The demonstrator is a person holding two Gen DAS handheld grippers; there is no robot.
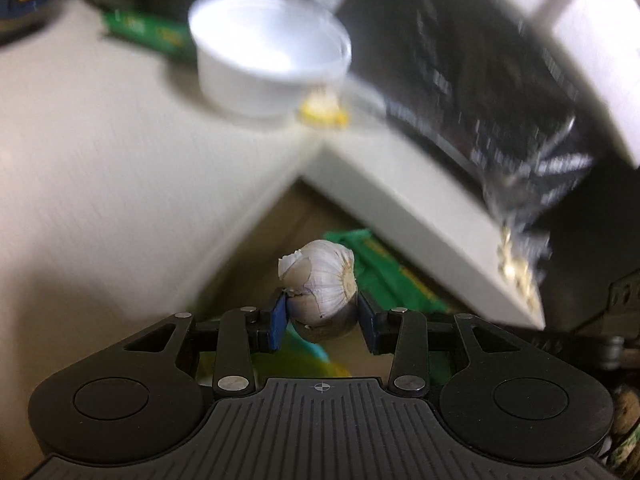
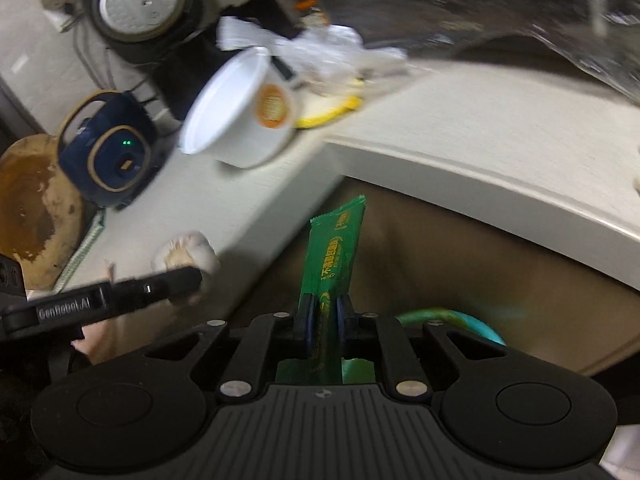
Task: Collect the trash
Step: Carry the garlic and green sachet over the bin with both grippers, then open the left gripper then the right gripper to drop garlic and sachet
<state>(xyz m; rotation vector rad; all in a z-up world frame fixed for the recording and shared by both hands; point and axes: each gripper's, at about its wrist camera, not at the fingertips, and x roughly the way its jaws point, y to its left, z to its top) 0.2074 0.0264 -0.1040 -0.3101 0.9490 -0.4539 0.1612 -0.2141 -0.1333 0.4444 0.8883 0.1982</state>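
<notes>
My left gripper (image 1: 322, 316) is shut on a white garlic bulb (image 1: 324, 280) and holds it past the corner of the white counter (image 1: 100, 160), above a brown bin space. My right gripper (image 2: 324, 320) is shut on a green snack wrapper (image 2: 334, 256) that sticks up between its pads, also over the brown space. In the right wrist view the left gripper (image 2: 176, 280) with the garlic (image 2: 188, 250) shows at the left. A white paper cup (image 2: 236, 108) lies tipped on the counter; it also shows in the left wrist view (image 1: 268, 64).
Crumpled white wrappers (image 2: 320, 52) and a yellow lid (image 2: 328, 116) lie behind the cup. A dark blue device (image 2: 108, 152) and a round cooker (image 2: 140, 0) stand at the back left. A green packet (image 1: 148, 32) lies on the counter. Another green wrapper (image 1: 396, 280) lies below.
</notes>
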